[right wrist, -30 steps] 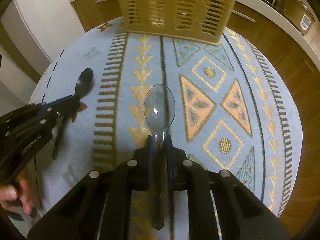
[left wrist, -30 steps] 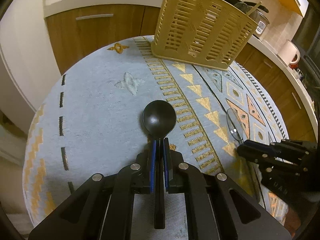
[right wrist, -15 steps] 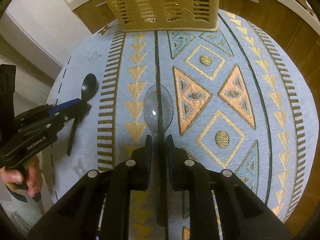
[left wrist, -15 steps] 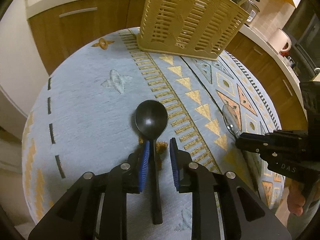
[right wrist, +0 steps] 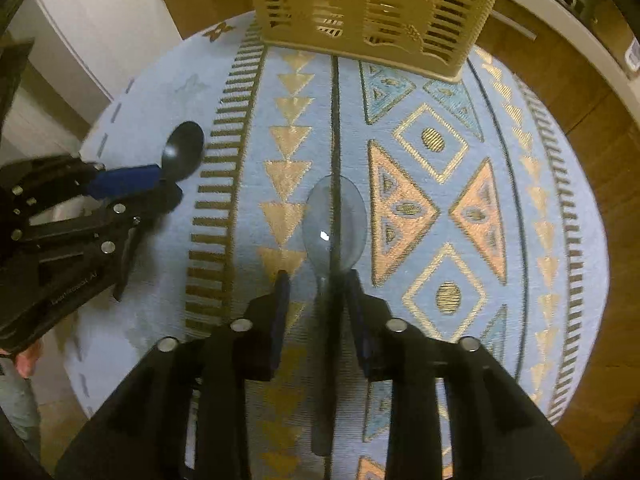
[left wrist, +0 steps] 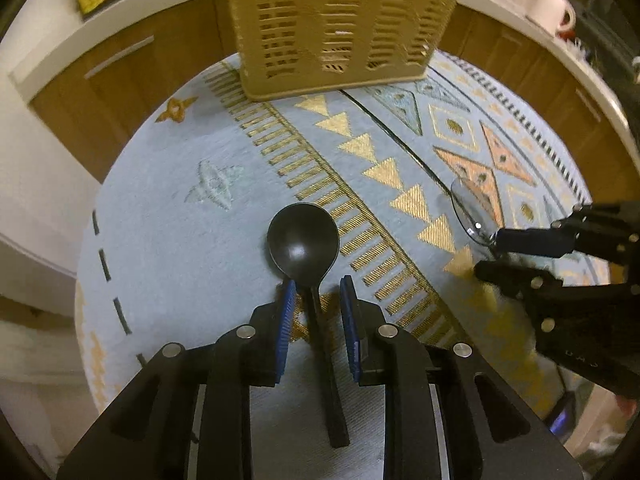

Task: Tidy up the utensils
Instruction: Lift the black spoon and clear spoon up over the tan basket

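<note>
left tool [left wrist: 318,294] released black spoon [left wrist: 304,242], right tool [right wrist: 316,290] opening off clear spoon [right wrist: 334,222]

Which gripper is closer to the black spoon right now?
Left. The left gripper straddles the black spoon, pads clear of its handle. The right gripper straddles the clear spoon, opening.

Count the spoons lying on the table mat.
2. A black spoon lies between the left gripper's open jaws; a clear spoon lies between the right gripper's opening jaws. The basket may hide more.
</note>
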Motion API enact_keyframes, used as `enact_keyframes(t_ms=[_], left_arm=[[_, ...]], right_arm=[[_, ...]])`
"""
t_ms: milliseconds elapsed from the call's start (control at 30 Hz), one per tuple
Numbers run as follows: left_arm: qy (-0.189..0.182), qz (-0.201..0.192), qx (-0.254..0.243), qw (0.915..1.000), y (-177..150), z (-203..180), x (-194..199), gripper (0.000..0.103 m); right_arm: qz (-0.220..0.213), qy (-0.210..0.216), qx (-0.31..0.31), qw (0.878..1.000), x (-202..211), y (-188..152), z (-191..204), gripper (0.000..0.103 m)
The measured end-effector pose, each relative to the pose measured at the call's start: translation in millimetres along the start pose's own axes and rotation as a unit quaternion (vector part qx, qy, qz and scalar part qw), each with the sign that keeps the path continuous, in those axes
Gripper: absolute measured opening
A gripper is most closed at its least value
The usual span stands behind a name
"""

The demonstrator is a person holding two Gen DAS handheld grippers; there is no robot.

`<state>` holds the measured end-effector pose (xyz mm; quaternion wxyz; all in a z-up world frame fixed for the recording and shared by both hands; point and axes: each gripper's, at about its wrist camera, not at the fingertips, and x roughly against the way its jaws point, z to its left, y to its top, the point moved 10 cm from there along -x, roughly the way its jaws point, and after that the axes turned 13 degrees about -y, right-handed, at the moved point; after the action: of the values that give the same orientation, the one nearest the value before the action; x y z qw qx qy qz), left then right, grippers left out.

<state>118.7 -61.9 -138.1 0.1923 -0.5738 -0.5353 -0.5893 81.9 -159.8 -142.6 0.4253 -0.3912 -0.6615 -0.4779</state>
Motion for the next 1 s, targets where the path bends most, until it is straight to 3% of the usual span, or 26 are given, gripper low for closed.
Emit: enact_keyframes(t_ms=[100,267,400,600,767,1000], left_arm=[[0.020,0.004,-0.013,0.9997,0.1,-3.2,-1.0,0.020],[0.031,-0.007,-0.006,0.9995,0.4,1.4,2.0,0.005],[0.033,-0.021,0.005,0.9992,-0.7,3.5,5.8,0.005],[-0.016,-0.081,0.025,0.9963,5.0,-4.1,21.0,0.005],[-0.033,-0.162,0.022,0.9860,21.5,-13.3,64.0,0.005],[-0.057,-0.281,0.024,0.9576,64.8,-25.6,125.4,0.005]], right_arm=[[-0.002,-0.006,0.001,1.000,0.3,-0.2,0.5,0.010],[-0.007,0.003,-0.008,1.000,1.1,-0.5,0.8,0.010],[-0.016,0.018,-0.018,1.000,4.4,-5.8,-6.6,0.010],[-0.051,0.051,-0.033,0.997,22.9,-8.3,-22.8,0.010],[-0.112,0.082,-0.049,0.989,62.7,-3.3,-29.5,0.010],[-0.244,0.116,-0.070,0.960,135.3,29.6,-47.8,0.010]])
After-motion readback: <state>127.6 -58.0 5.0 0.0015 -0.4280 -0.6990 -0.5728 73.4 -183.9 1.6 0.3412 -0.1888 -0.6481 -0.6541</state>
